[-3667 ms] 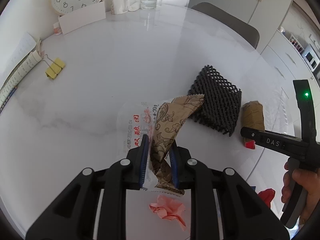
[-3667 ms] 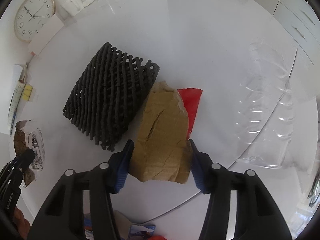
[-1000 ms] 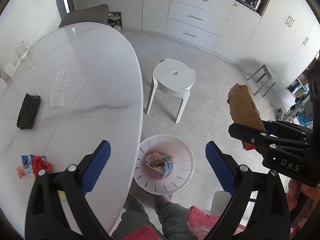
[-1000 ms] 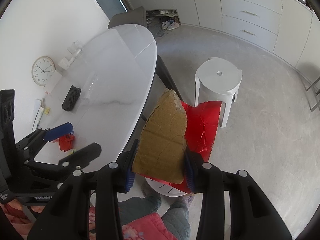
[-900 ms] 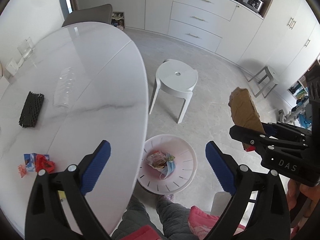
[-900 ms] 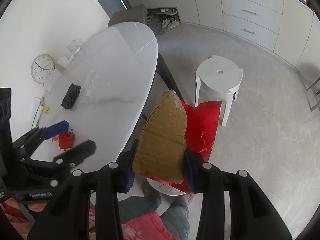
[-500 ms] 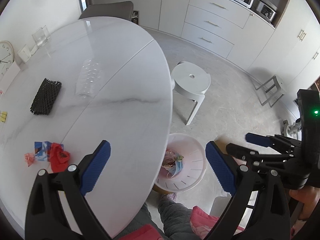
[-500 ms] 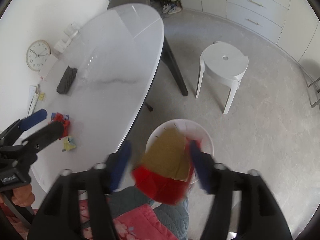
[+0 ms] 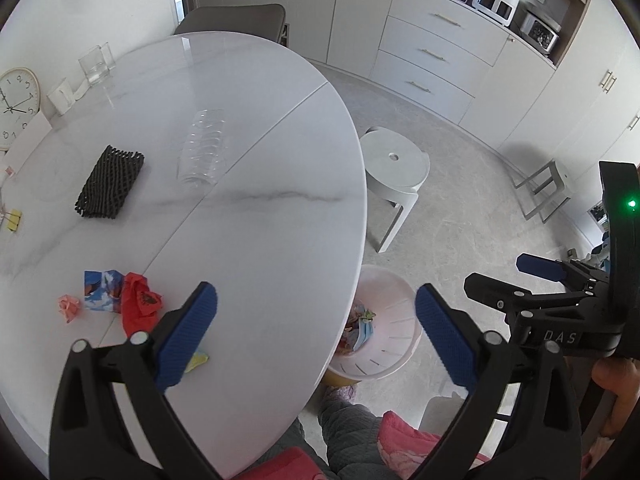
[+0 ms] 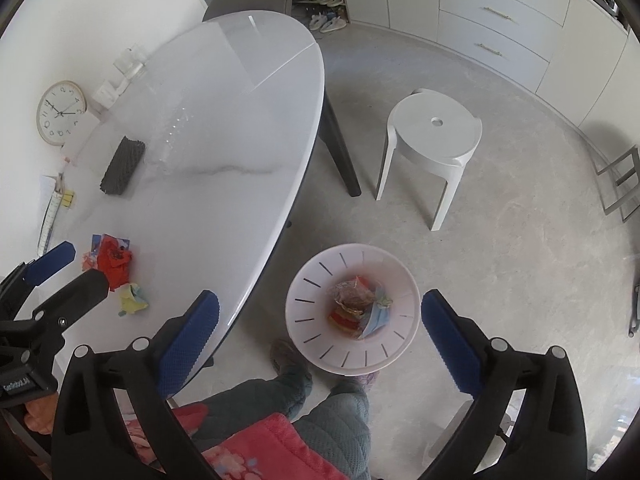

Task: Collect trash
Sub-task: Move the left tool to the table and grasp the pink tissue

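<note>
Trash collection, release over the bin. Your right gripper (image 10: 320,320) hangs above the white bin (image 10: 396,354) on the floor, its jaws opening wide with nothing between them; cardboard and wrappers (image 10: 356,308) lie inside the bin. Your left gripper (image 9: 316,320), jaws spread and empty, is over the table (image 9: 260,240) edge, where crumpled red trash (image 9: 138,306) lies beside other scraps.

A round wall clock (image 10: 61,113) is seen at the left edge of the right wrist view, propped at the far side of the white oval desk (image 10: 224,128). A glass (image 9: 95,64) and a white mug (image 9: 61,96) are placed beside it at the upper left. A white stool (image 10: 434,136) is set on the grey floor (image 10: 520,240), right of centre. Drawers (image 9: 432,56) and a toaster oven (image 9: 496,0) are shown at the upper right.
</note>
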A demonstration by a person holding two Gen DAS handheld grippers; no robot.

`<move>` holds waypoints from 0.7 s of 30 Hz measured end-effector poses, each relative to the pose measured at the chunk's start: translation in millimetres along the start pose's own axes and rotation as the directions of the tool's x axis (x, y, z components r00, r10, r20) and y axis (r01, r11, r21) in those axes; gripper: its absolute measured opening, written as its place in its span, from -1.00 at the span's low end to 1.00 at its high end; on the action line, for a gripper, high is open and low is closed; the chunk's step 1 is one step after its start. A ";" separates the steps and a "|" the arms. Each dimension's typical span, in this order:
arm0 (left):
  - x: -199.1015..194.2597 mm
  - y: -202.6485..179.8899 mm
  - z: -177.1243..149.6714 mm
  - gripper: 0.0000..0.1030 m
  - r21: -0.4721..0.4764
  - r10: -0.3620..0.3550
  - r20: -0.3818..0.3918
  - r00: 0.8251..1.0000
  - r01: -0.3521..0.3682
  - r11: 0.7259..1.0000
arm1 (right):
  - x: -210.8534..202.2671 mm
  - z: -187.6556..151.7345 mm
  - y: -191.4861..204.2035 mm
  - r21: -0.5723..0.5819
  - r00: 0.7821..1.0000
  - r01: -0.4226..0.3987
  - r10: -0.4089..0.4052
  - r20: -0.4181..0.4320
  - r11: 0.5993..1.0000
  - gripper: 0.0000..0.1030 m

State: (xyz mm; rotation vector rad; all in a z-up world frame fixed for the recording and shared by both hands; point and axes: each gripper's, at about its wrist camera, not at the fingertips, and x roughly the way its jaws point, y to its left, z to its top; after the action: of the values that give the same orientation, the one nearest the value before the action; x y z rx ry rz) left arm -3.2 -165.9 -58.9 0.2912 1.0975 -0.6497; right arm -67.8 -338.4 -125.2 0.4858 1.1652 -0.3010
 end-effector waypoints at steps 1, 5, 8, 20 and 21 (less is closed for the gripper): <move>-1.1 1.8 -0.7 0.85 -0.003 -0.001 0.002 1.000 0.001 1.000 | 0.5 0.2 1.8 -0.001 1.000 -0.001 0.001 0.000 1.000 0.95; -3.0 11.6 -3.7 0.85 -0.021 0.008 0.002 1.000 -0.008 1.000 | 1.9 2.9 9.9 -0.006 1.000 -0.002 0.002 -0.005 1.000 0.95; -4.4 22.3 -5.2 0.85 -0.044 0.013 0.002 1.000 -0.013 0.999 | 4.3 5.2 17.9 -0.011 1.000 -0.007 0.007 -0.008 1.000 0.95; -9.1 99.9 -15.3 0.85 -0.176 0.071 -0.002 0.997 -0.070 0.982 | 17.6 13.3 66.6 -0.057 0.999 -0.036 0.035 -0.022 0.998 0.95; -9.9 110.3 -16.9 0.85 -0.194 0.078 -0.002 0.997 -0.077 0.978 | 18.8 14.3 71.7 -0.059 0.999 -0.040 0.039 -0.023 0.997 0.95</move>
State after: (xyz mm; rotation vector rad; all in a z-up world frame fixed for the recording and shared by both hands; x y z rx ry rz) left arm 49.8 -67.6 -67.8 0.1631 1.1294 -0.4703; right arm -15.8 -283.8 -123.2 0.4600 1.1811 -0.2268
